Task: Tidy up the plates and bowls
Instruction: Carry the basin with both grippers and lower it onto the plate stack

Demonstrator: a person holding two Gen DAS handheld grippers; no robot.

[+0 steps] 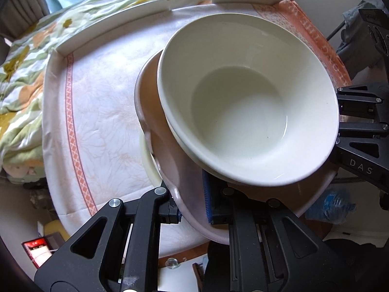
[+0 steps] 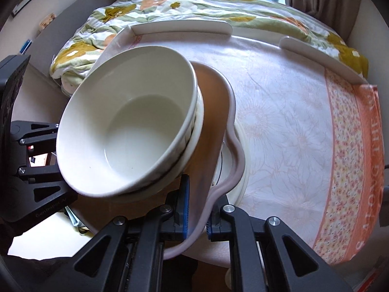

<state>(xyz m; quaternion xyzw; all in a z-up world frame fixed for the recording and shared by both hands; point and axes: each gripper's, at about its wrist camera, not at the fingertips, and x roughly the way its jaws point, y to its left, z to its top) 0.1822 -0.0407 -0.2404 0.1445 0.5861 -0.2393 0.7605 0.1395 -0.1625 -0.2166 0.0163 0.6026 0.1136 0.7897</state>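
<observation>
I had both claws clamped on the same pink wavy-rimmed plate [image 1: 167, 170], one on each side: my left claw [image 1: 192, 206] pinched its near rim between the blue pads [image 1: 206, 194], and my right claw [image 2: 195, 216] gripped the opposite rim the same way. Each claw showed at the edge of the other's view. A white bowl [image 1: 248, 97] sat nested on the plate, tilted, with what looked like a second white bowl [image 2: 194, 143] under it, though only its rim showed, so I couldn't be sure. A cream plate [image 2: 239, 160] lay beneath the pink one, peeking out beside its rim. The stack was over the desk, which had a white-and-orange tablecloth [image 1: 97, 109] and a raised white edge rail [image 2: 180, 28]. A floral quilt [image 2: 109, 17] was bunched up beyond the desk.
</observation>
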